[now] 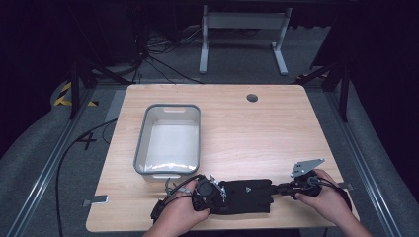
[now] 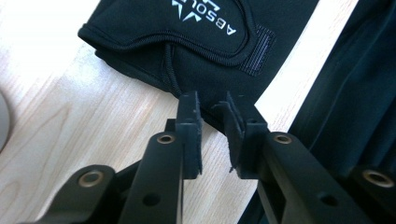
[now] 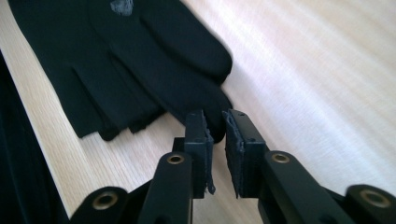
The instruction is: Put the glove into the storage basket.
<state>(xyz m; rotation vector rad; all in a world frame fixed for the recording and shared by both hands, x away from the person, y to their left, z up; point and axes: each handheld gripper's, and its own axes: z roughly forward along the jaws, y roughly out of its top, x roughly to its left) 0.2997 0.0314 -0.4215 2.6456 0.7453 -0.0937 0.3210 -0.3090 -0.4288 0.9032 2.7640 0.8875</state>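
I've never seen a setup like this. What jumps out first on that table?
A black glove lies flat at the table's near edge, with a hand-held claw at each end: the left claw at its cuff, the right claw at a fingertip. Behind it, toward the left, sits an empty grey bin.

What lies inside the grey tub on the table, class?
The grey tub looks empty: its pale floor shows bare in the high view. Its near wall hides a thin strip of that floor.

Black glove (image 1: 245,194), flat on wooden table's near edge, white logo
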